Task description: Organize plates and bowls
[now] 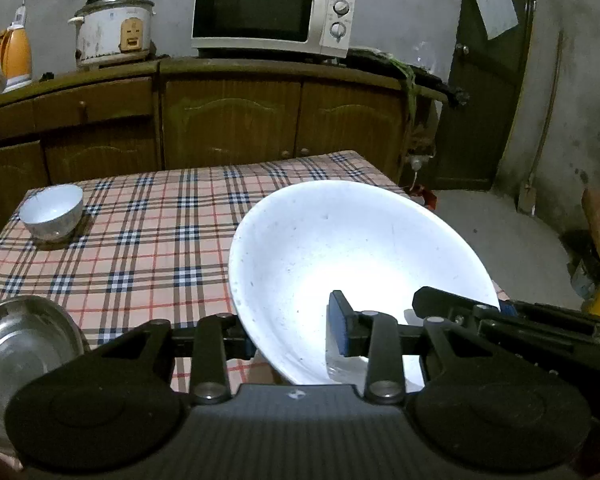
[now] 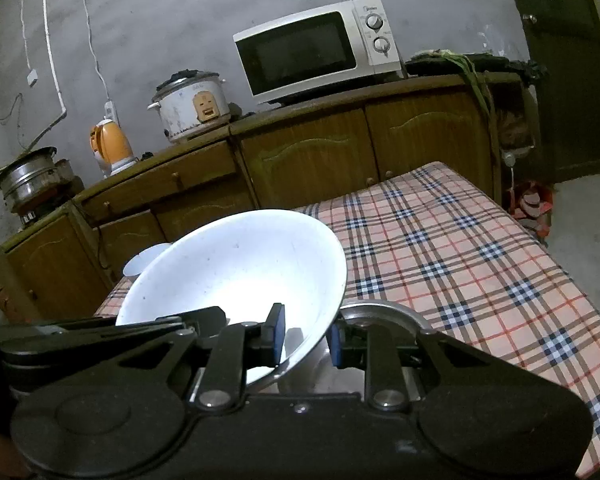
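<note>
Large white ceramic bowl [image 1: 340, 264] held tilted above the near edge of the plaid-clothed counter [image 1: 148, 240], gripped from both sides. Left gripper [image 1: 290, 334]: jaws clamped across the bowl's near rim, one finger inside, one outside. Right gripper [image 2: 306, 338]: jaws likewise pinching the bowl's wall, blue pads [image 2: 278, 332] either side of it. Right gripper's black finger also showing in the left wrist view, at the bowl's right rim. Shiny round steel bowl [image 1: 20, 356] on the counter near the left corner; in the right wrist view, just beneath the white bowl. Small white bowl [image 1: 52, 210] upright at the far left corner, well apart. White microwave [image 1: 272, 12] and rice cooker [image 1: 114, 26] on brown wooden cabinets [image 1: 228, 120] behind.
</note>
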